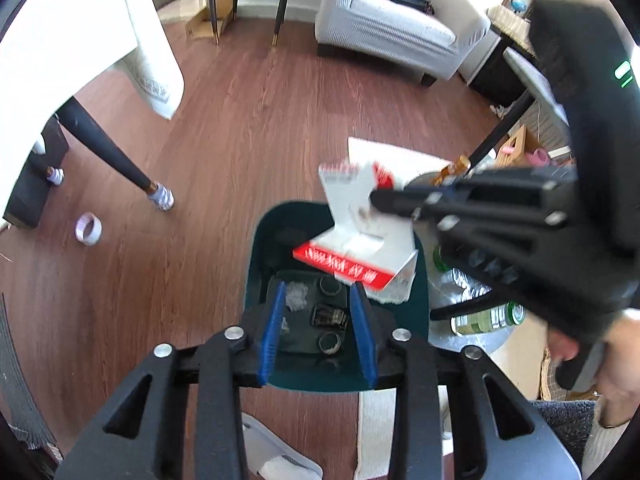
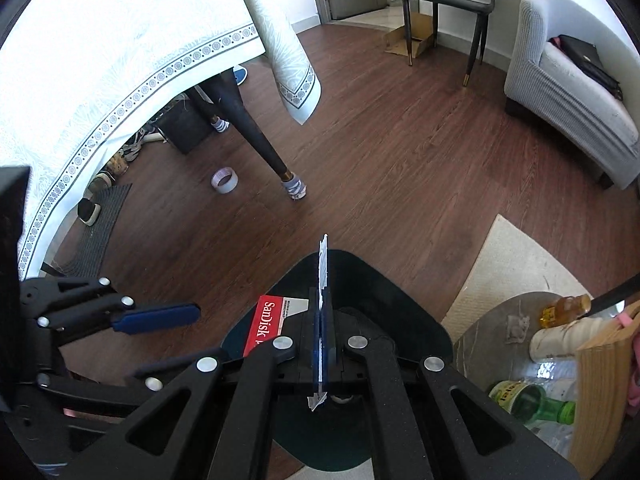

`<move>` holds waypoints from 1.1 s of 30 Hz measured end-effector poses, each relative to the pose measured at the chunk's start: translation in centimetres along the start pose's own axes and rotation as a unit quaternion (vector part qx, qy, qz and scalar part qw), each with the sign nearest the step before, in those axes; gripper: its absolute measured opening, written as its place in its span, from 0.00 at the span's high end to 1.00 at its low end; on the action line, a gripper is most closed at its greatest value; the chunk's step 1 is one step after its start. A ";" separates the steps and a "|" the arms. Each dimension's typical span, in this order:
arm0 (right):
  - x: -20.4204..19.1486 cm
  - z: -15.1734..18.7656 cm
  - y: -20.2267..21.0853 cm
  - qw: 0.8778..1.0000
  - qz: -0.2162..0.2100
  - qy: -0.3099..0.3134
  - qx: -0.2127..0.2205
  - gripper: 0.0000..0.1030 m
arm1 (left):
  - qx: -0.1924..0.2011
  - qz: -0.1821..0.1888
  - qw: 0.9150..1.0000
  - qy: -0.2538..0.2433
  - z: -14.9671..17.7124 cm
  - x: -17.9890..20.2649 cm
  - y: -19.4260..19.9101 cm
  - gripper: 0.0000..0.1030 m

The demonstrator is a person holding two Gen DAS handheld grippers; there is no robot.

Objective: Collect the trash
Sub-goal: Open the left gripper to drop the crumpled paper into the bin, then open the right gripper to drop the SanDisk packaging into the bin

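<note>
Cardboard packaging (image 1: 356, 236), flat, white and red-printed, is clamped by the right gripper (image 1: 376, 199) above a dark green bin (image 1: 256, 264); the left gripper (image 1: 318, 320) is unclenched, holding nothing.

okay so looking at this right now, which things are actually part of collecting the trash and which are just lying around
Part of the job:
- red and white card packaging, clamped in the right tongs
- dark green bin beneath it
- left tongs, nothing gripped

Just lying about:
- tape roll on the floor
- armchair
- green bottle
</note>
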State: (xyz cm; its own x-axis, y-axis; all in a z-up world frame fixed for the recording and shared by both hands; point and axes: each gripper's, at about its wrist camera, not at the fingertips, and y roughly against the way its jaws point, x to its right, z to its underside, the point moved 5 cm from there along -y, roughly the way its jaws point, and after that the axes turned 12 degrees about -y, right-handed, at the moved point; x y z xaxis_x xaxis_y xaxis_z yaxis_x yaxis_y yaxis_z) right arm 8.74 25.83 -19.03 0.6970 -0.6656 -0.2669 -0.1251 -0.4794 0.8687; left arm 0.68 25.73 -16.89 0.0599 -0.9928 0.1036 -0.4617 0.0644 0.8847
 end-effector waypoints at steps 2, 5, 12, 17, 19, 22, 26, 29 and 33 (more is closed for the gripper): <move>0.3 0.2 -0.7 1.000 0.000 -0.004 -0.010 1.00 | 0.010 0.002 1.000 0.003 -0.4 0.0 0.7 0.70; 0.6 0.8 -1.8 1.000 0.003 -0.007 -0.026 1.00 | 0.029 0.001 1.000 0.005 -1.0 0.1 2.0 0.74; 1.1 2.7 -4.3 0.998 0.000 -0.019 -0.064 1.00 | 0.075 -0.020 0.997 -0.013 -2.6 1.1 5.2 0.77; 1.1 3.3 -5.2 0.997 0.009 -0.011 -0.076 1.00 | 0.110 -0.028 0.993 -0.019 -3.4 1.6 7.0 0.77; 1.2 3.7 -5.7 0.996 0.012 -0.011 -0.083 1.00 | 0.127 -0.030 0.991 -0.019 -3.9 1.8 7.9 0.77; 1.2 4.3 -6.4 0.995 0.016 -0.007 -0.094 1.00 | 0.152 -0.032 0.988 -0.020 -4.6 2.3 9.2 0.77; 1.0 5.1 -7.1 0.994 0.030 0.009 -0.105 1.00 | 0.171 -0.035 0.984 -0.028 -5.2 2.9 10.5 0.77; 1.1 5.6 -7.5 0.993 0.035 0.012 -0.111 1.00 | 0.183 -0.037 0.982 -0.033 -5.5 3.5 11.3 0.77; 1.5 6.4 -8.0 0.991 0.045 0.014 -0.123 1.00 | 0.203 -0.032 0.978 -0.036 -6.0 4.3 12.6 0.77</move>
State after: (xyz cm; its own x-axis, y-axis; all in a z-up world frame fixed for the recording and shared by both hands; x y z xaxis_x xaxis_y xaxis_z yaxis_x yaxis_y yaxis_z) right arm 6.27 25.02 -29.02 0.7104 -0.6818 -0.1748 -0.0148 -0.2628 0.9647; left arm 0.44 22.92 -2.57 0.0456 -0.9989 0.0085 -0.7727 -0.0299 0.6341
